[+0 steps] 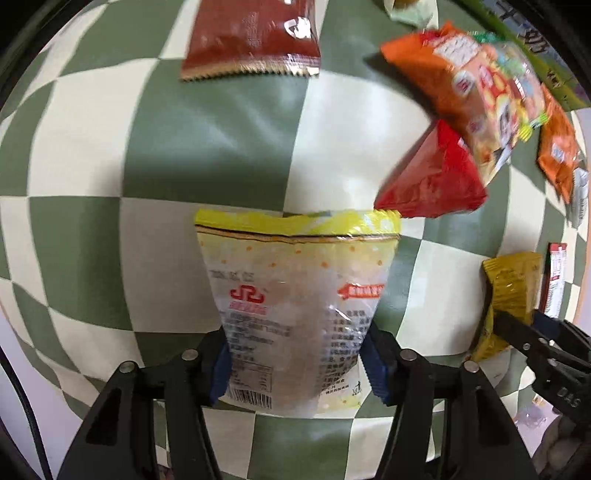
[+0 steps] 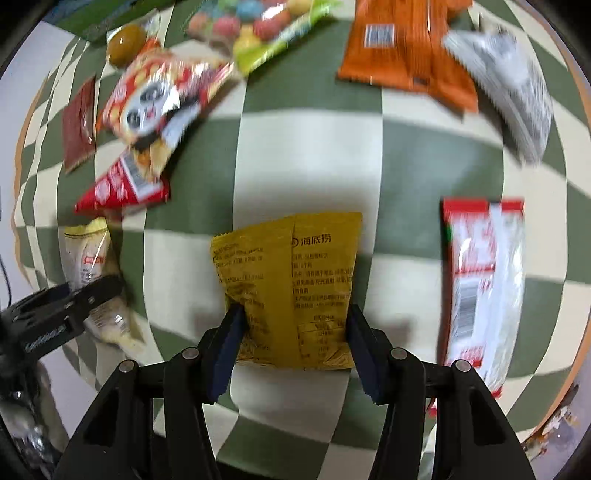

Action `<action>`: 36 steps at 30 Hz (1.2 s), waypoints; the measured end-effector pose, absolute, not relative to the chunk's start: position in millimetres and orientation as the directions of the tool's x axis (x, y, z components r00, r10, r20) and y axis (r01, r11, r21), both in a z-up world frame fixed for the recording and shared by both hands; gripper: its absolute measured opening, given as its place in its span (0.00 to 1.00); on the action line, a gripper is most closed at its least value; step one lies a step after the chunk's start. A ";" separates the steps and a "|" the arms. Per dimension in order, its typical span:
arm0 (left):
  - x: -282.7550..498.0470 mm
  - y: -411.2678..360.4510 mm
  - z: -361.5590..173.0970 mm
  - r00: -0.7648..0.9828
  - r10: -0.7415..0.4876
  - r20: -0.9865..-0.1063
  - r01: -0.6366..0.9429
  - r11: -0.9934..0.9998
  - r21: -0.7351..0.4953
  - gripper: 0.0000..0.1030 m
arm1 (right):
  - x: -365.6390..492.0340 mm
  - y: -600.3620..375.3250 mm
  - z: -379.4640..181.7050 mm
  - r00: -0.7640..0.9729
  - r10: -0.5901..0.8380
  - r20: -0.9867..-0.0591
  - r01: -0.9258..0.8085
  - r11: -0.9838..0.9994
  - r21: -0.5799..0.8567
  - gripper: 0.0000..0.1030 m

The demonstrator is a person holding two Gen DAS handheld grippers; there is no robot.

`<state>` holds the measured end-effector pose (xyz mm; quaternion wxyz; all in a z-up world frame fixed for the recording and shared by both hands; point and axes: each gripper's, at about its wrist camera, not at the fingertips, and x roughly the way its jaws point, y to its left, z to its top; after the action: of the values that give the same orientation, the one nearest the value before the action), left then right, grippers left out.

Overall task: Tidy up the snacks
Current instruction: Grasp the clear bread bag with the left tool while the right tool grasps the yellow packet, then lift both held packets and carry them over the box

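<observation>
My left gripper (image 1: pixel 297 354) is shut on a pale packet with a yellow top seal (image 1: pixel 295 295), its blue pads pressing both sides. My right gripper (image 2: pixel 293 332) is shut on a mustard-yellow snack packet (image 2: pixel 288 284), pads at its lower edges. Each gripper shows in the other's view: the right one (image 1: pixel 517 325) on the yellow packet (image 1: pixel 509 291) at the right edge, the left one (image 2: pixel 96 291) on the pale packet (image 2: pixel 88 266) at the left edge. Both packets are over the green-and-cream checkered cloth (image 1: pixel 207 140).
Loose snacks lie around: a brown packet (image 1: pixel 255 40), an orange panda-print bag (image 1: pixel 476 96) over a red bag (image 1: pixel 432 177), an orange packet (image 2: pixel 406 40), a silver packet (image 2: pixel 509 92), a red-and-white packet (image 2: pixel 480 288), a candy bag (image 2: pixel 258 26).
</observation>
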<state>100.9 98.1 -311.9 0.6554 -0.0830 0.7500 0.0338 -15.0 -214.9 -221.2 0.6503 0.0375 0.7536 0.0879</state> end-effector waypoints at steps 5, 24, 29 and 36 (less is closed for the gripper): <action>94.4 95.5 -317.2 -0.130 -0.051 -0.990 -0.146 0.989 -0.031 0.58 | -10.6 -220.6 -228.8 -0.147 0.171 -0.974 -0.019 0.984 0.176 0.70; 91.9 105.2 -264.2 -0.076 -0.076 -0.994 -0.172 0.983 -0.062 0.46 | -28.5 -185.6 -199.6 -0.025 0.205 -0.979 -0.035 0.978 0.205 0.45; 93.7 108.3 -223.4 -0.018 -0.126 -0.992 -0.172 0.978 -0.121 0.46 | -28.0 -185.2 -169.3 0.018 0.267 -0.963 -0.012 0.964 0.267 0.45; 133.9 101.1 -130.5 0.117 -0.231 -0.966 -0.117 0.963 -0.244 0.46 | 5.4 -204.3 -99.8 0.131 0.374 -0.918 0.006 0.926 0.378 0.45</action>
<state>133.9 101.1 -130.5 0.7357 -0.1312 0.6634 -0.0387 5.4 -204.3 -99.8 0.7374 0.1470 0.6474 0.1248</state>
